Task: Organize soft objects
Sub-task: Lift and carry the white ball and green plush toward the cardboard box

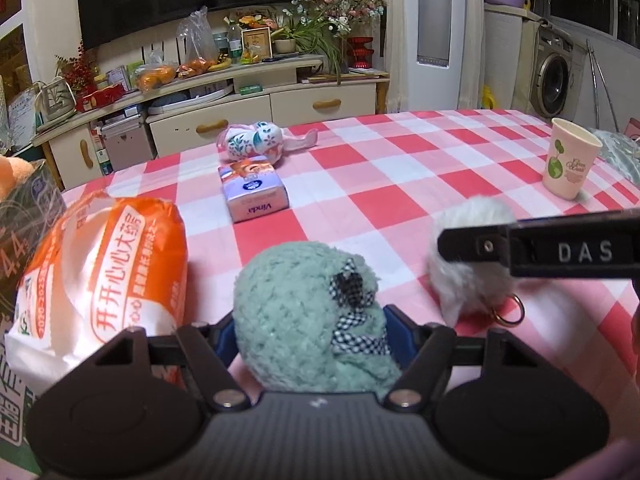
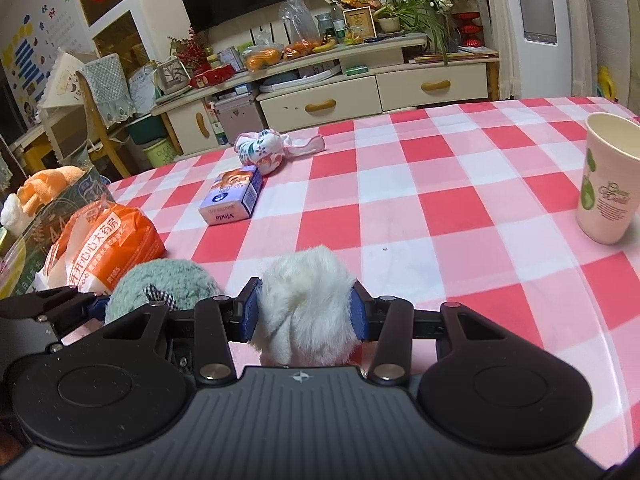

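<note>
The green plush [image 1: 308,316] sits on the counter [image 1: 400,184] between the left hand-held gripper's [image 1: 312,332] pads, which look pressed on it; the right hand-held gripper [image 2: 304,312] pinches the white pompom [image 2: 308,300] beside it. Soft pile could slip free, or the neighbouring orange bag [image 1: 112,272] snag. Checked cloth; a cluttered sideboard [image 1: 240,92] behind.

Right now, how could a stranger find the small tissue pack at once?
On the red-and-white checked tablecloth, look toward the far side. The purple rectangular tissue pack lies beside the floral rolled cloth; it alone is boxy with printed lettering.
</note>
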Motion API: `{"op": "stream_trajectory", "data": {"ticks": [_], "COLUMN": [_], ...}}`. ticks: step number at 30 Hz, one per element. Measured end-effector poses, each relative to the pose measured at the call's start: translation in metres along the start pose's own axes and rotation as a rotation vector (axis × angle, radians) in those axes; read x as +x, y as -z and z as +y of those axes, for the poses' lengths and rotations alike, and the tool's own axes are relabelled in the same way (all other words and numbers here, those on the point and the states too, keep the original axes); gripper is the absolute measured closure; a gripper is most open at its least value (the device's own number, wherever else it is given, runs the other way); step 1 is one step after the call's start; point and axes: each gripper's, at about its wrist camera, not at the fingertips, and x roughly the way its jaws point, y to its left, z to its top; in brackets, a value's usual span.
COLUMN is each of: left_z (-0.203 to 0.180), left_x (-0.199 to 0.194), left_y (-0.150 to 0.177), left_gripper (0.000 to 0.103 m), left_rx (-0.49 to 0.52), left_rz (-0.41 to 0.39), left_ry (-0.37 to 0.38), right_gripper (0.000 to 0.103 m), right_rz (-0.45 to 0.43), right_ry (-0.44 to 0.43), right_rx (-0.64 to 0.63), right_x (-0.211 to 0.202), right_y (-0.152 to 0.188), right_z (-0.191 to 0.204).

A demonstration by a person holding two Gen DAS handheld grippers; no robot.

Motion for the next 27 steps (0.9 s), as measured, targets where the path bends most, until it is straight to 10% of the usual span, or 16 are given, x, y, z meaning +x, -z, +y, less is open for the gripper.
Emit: {"op": "stream_trajectory", "data": {"ticks": [13, 27], "left_z": [0.002, 0.041], "left_x": [-0.043, -0.084], "left_y": [-0.014, -0.028], "left_gripper": [0.034, 0.033], "left_rx": [-0.086, -0.171], "left_rz": [-0.080, -0.182], "left_ry": [0.141, 0.135], "right_gripper": [0.048, 0.056], "right_rz": [-0.025, -0.085], "right_ry": [0.058, 0.087], "right_rx": [0.023, -0.069], "right_x": [-0.040, -0.070], "right_y": [0.005, -0.014], "right_z": [-0.001, 0.040]}}
